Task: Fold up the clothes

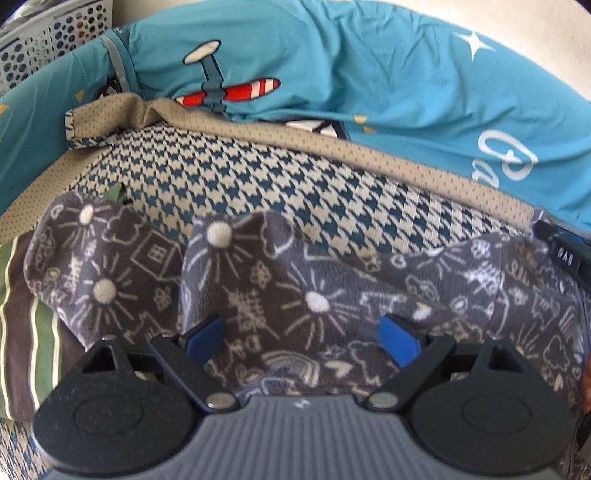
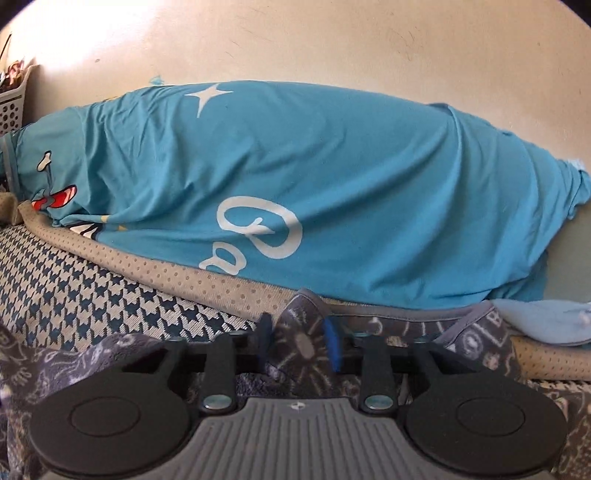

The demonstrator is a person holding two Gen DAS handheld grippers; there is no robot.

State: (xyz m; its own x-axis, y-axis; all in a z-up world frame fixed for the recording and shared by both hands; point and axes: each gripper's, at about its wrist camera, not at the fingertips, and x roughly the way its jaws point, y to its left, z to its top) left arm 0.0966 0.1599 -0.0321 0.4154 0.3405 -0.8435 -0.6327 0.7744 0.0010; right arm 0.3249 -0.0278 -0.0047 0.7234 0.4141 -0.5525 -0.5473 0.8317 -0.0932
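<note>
A grey fleece garment (image 1: 258,266) with white doodle prints lies crumpled on a houndstooth bed cover (image 1: 240,177). My left gripper (image 1: 303,334) stands wide open over it. A hump of the fleece rises between its blue pads (image 1: 400,336), which do not squeeze it. In the right wrist view the same fleece (image 2: 476,332) stretches across the front. My right gripper (image 2: 297,336) is shut on a raised fold near its trimmed edge, pinched between narrow jaws.
A teal cloth (image 2: 332,166) printed with a plane (image 1: 225,88) and white lettering covers a long bulge against the cream wall. A green and brown striped garment (image 1: 29,332) lies at the left, a pale blue cloth (image 2: 546,321) at the right. A white perforated basket (image 1: 48,33) stands far left.
</note>
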